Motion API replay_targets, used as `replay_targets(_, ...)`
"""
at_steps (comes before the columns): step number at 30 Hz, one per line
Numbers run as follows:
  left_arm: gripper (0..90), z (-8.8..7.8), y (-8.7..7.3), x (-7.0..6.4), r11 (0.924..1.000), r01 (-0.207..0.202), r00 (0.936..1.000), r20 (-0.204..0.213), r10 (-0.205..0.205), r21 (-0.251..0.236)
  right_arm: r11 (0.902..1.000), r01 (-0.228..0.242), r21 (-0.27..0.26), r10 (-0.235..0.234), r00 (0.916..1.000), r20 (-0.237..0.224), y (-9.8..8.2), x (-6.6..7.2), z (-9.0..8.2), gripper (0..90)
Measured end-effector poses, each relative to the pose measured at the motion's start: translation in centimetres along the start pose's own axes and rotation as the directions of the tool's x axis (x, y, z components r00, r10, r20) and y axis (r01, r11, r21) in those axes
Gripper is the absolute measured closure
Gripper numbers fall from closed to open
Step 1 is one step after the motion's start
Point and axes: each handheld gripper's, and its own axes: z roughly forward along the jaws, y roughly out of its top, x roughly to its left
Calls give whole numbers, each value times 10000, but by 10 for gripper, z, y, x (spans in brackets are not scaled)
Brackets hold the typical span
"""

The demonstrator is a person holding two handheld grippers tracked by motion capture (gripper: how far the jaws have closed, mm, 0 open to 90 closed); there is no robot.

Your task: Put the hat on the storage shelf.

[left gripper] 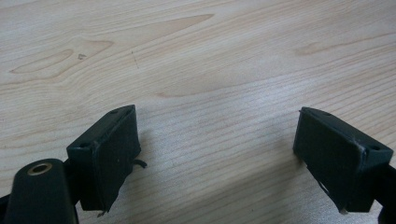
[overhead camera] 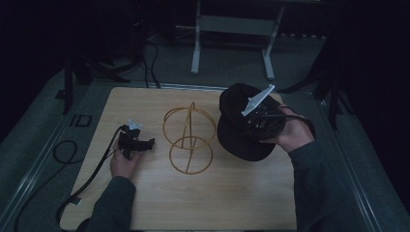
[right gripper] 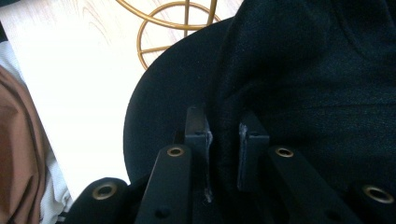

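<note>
We see a black fabric cap (overhead camera: 237,130) at about three o'clock on the pale wooden tabletop (overhead camera: 227,193), just beside a gold wire stand of rings and curved rods (overhead camera: 188,133) that sits near the centre. The right gripper (overhead camera: 258,121) is over the cap, and in the right gripper view its jaws are drawn together on a fold of the dark cloth (right gripper: 280,70), where crown meets brim. From the high view the person's right hand (overhead camera: 290,135) and the gripper's body cover much of the cap's crown, so we cannot tell whether the cap rests fully on the wood or is partly lifted; the dim light blurs its edge against the dark gripper. In the right gripper view, the wire stand (right gripper: 173,23) is cut off at the top edge. At about nine o'clock the left gripper (overhead camera: 133,140) lies low at the tabletop in the person's left hand (overhead camera: 123,162), well apart from the stand. In the left gripper view, its jaws stand wide apart with bare wood grain (left gripper: 210,70) between them.
</note>
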Motion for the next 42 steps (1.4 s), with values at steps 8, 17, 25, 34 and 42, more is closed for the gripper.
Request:
replay_targets(8,139,0,0,0,10000,3,10000,2,-3,-1,9999,146,-25,-146,9998,105,3,0,-13,787)
replay_targets(17,139,0,0,0,10000,3,10000,-2,-3,-1,9997,261,14,-261,9996,44,8,-2,-20,787)
replay_targets(25,140,0,0,0,10000,2,10000,3,-2,1,9992,399,-96,-399,9992,21,13,-1,-25,787)
replay_targets(34,139,0,0,0,10000,-1,10000,-1,1,-3,9983,540,-200,-541,9985,-80,17,-1,-29,786)
replay_targets(42,140,0,0,0,10000,-2,10000,-3,2,-1,9979,596,-263,-599,9982,-99,19,-2,-33,786)
